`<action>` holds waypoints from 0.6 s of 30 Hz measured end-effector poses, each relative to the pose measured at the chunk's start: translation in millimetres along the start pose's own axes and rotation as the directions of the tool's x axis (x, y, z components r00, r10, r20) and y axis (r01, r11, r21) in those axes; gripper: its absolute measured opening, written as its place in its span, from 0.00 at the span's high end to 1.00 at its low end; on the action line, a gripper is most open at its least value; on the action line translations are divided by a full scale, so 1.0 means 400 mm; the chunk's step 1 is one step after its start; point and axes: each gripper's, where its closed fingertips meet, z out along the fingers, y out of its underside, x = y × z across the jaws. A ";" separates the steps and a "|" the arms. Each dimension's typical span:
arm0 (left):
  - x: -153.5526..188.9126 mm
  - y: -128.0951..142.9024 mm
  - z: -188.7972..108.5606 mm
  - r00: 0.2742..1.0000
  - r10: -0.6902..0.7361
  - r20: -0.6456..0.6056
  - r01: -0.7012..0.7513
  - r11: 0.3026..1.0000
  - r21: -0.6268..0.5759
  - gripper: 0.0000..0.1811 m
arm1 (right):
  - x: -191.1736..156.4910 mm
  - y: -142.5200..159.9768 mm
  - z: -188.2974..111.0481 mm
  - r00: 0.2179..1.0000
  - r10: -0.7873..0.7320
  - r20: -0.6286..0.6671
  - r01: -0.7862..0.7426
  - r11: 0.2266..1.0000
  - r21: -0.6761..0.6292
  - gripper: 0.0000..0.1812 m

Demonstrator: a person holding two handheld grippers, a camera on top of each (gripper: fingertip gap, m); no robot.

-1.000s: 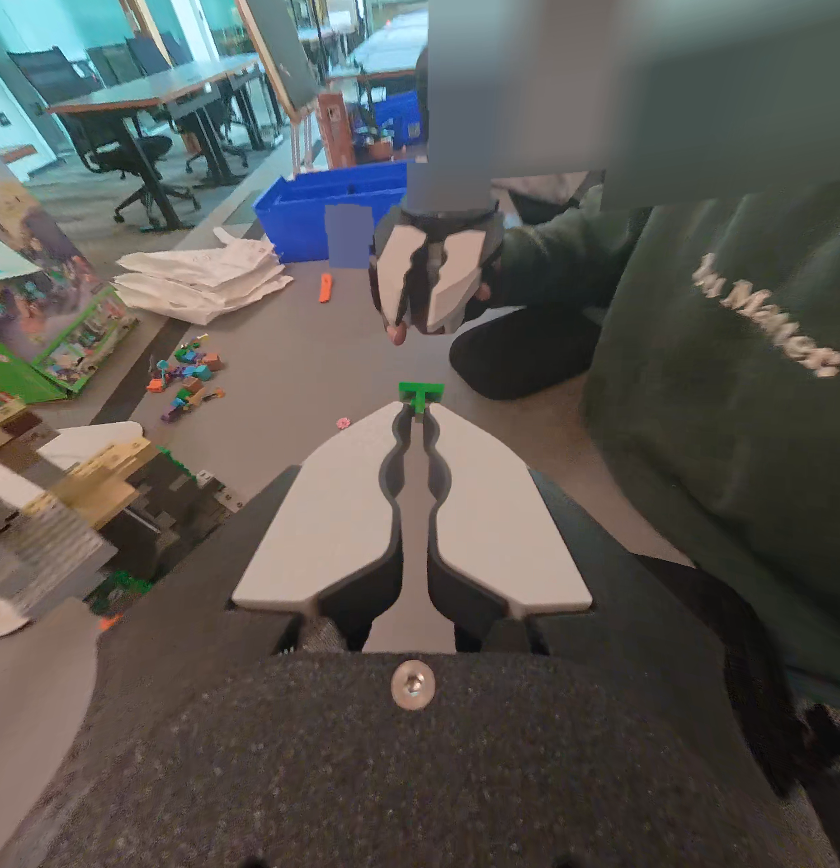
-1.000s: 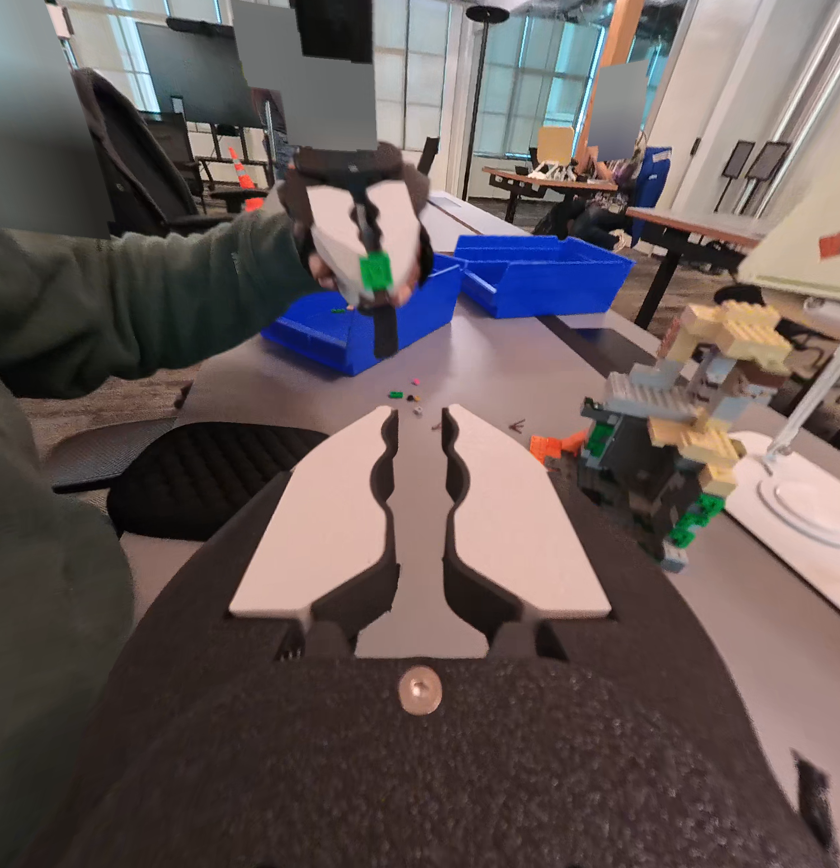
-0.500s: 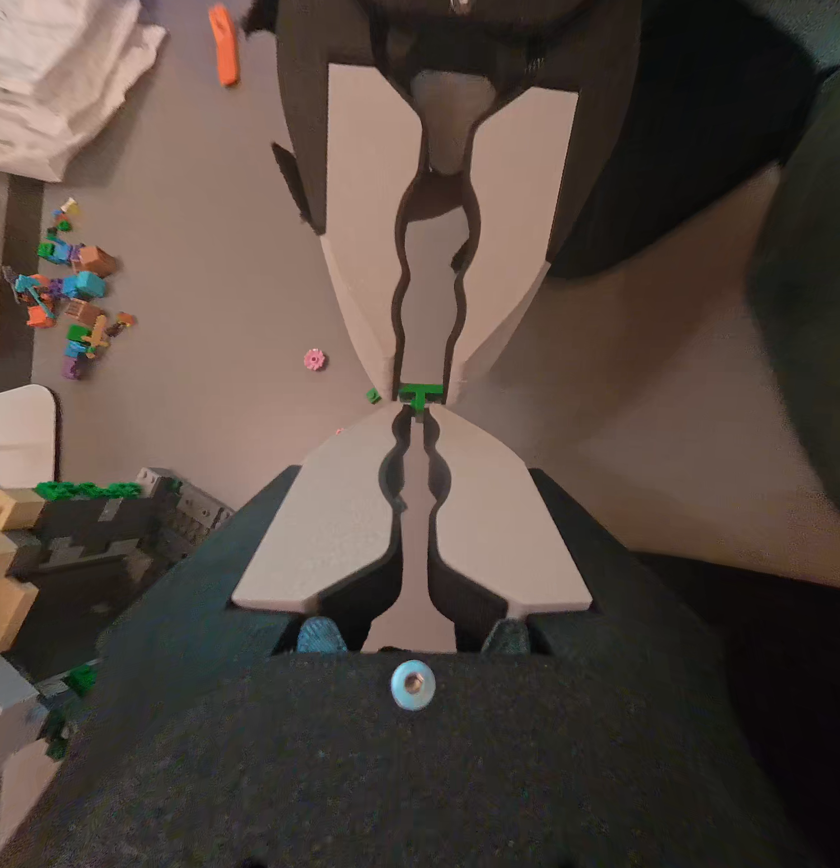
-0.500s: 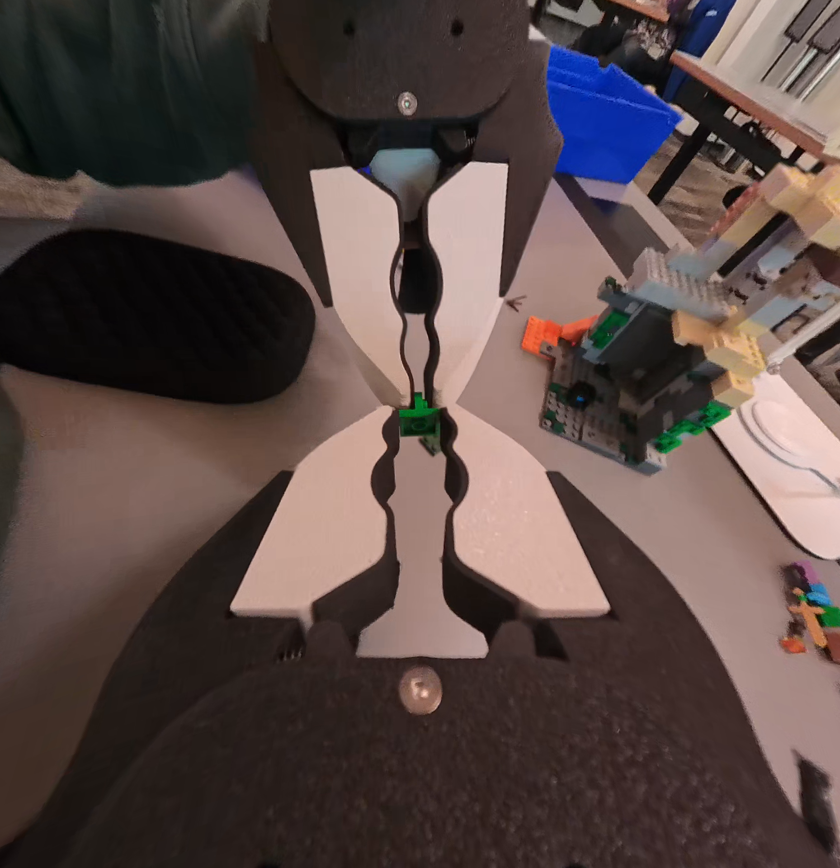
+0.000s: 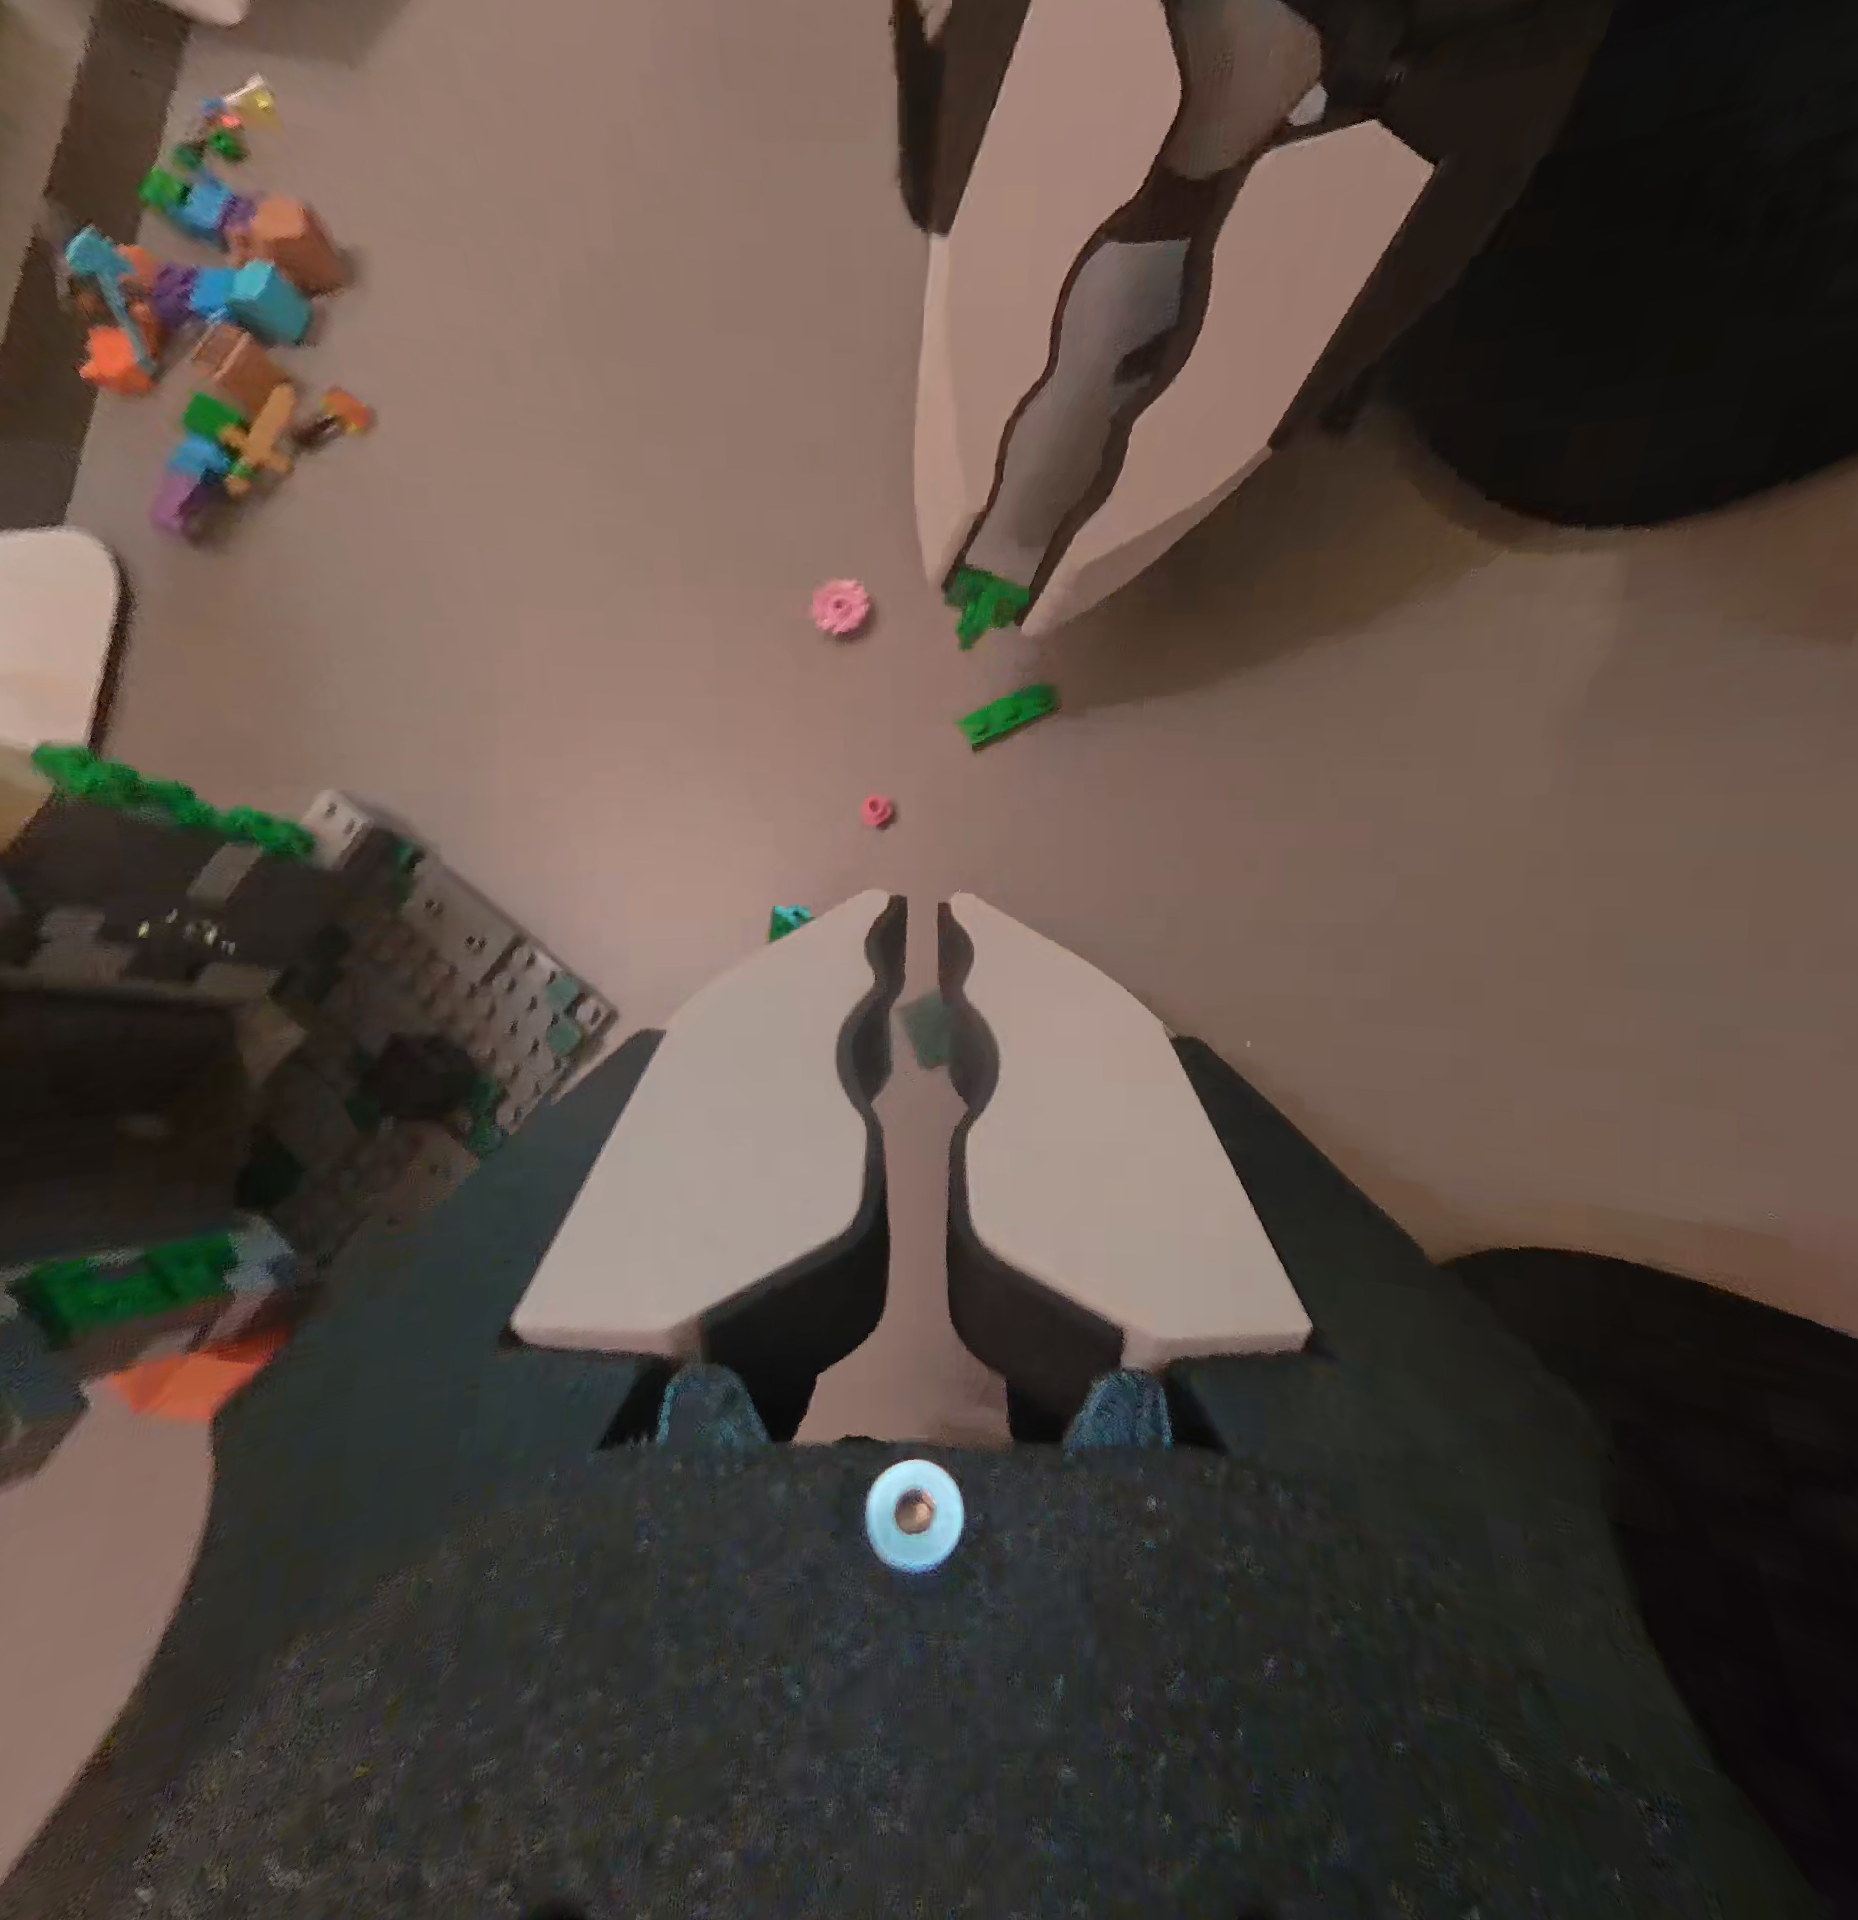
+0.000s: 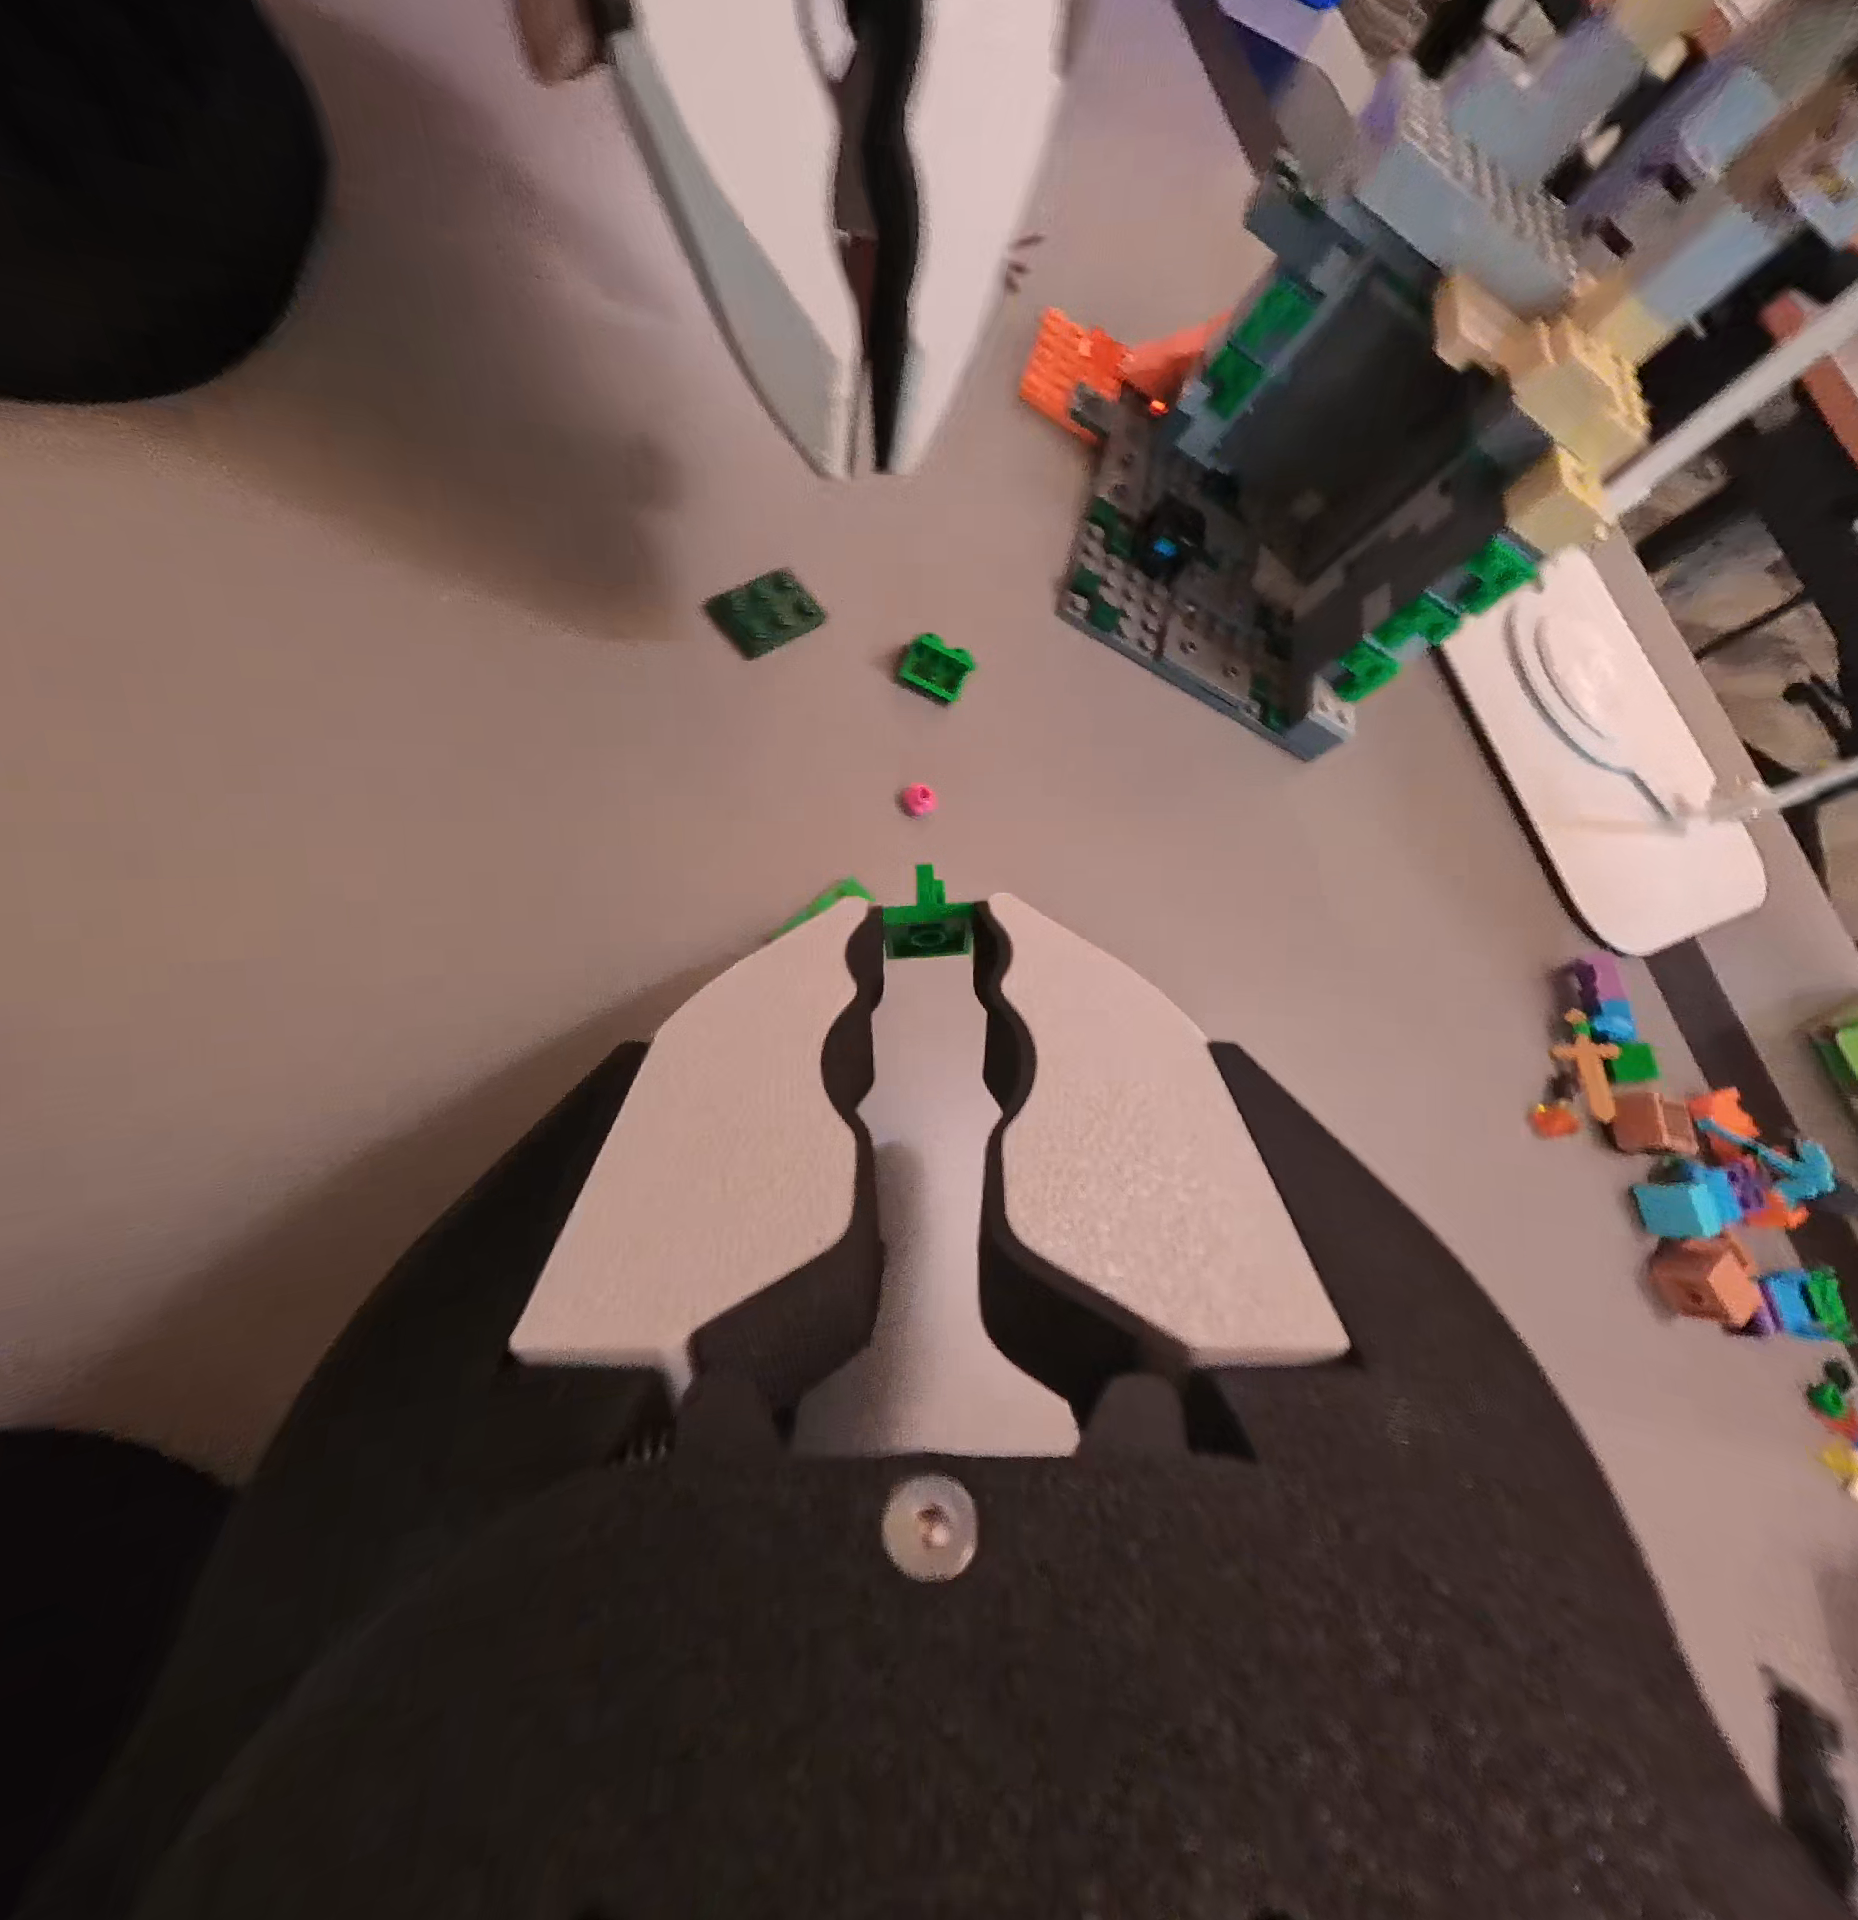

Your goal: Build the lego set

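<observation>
The right gripper (image 6: 927,914) is clamped on a small bright green lego piece (image 6: 927,932), a square plate with a thin stem standing out beyond the fingertips, held just above the grey table (image 6: 385,831). The left gripper (image 5: 922,906) has its fingers drawn nearly together with only a narrow slit between the tips and nothing held between them.

Taking the pink stud (image 6: 918,799) as landmark: in the right wrist view it lies just beyond the held piece, with a bright green brick (image 6: 936,665) farther on and a dark green square plate (image 6: 766,611) to that brick's left. The partly built lego model (image 6: 1320,499), grey and dark with green trim and tan blocks on top, stands well right of the stud.

Only the left wrist view shows a flat green plate (image 5: 1008,715) and a pink gear-shaped piece (image 5: 841,607) lying beyond the stud. Only the right wrist view shows the underside of the held piece.

Loose coloured pieces (image 6: 1714,1174) lie near the table's right edge, beside a white base plate (image 6: 1590,748). Bare tabletop extends left of the stud.
</observation>
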 end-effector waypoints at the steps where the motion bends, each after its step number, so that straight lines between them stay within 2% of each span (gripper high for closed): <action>1: -0.007 0.008 -0.005 1.000 -0.025 0.013 0.025 1.000 0.014 0.97 | 0.015 0.005 0.005 0.999 0.034 -0.012 -0.034 0.999 0.006 0.91; 6: -0.038 0.046 -0.015 0.990 -0.115 0.082 0.110 0.992 0.068 0.98 | 0.045 0.020 0.050 0.976 0.215 0.013 -0.215 0.976 0.008 0.91; 10: -0.049 0.068 -0.021 0.979 -0.174 0.101 0.164 0.981 0.100 0.98 | 0.031 0.040 0.056 0.978 0.204 0.051 -0.201 0.978 -0.054 0.91; 18: -0.047 0.093 -0.004 0.974 -0.204 0.098 0.194 0.976 0.100 0.97 | 0.003 0.086 -0.003 0.982 0.173 0.077 -0.160 0.976 -0.149 0.88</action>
